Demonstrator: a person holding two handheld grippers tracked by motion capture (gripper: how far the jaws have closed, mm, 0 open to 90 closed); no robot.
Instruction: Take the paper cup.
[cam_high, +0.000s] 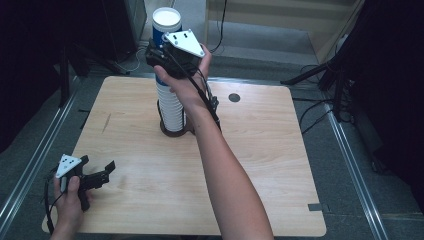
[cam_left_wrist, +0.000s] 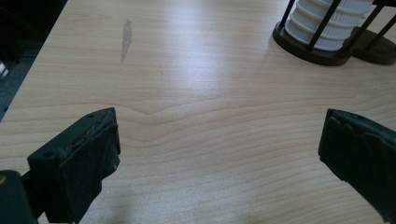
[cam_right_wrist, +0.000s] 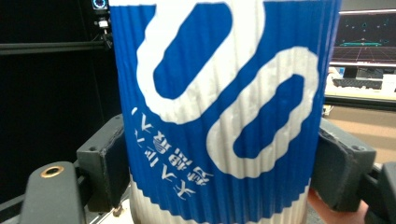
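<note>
Overhead, the right gripper (cam_high: 159, 52) clamps the blue cup (cam_high: 165, 26) atop the white stack (cam_high: 170, 111) near the table's (cam_high: 260, 165) far edge; lifting it free remains. The left gripper (cam_left_wrist: 219, 154) idles, jaws wide. Close up, the right jaws squeeze the cup (cam_right_wrist: 224, 107).

Ribbed paper cup (cam_right_wrist: 224, 116); smooth wood table (cam_left_wrist: 210, 93).

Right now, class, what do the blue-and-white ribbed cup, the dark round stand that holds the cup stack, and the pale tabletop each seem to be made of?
Blue-and-white ribbed cup: probably corrugated paper, matte, going by its fine vertical ridges and printed pattern.
Dark round stand: likely metal or plastic, given thin black rods on a smooth brown base; unclear which.
Pale tabletop: wood or wood-look laminate, with visible grain and a soft sheen.
</note>
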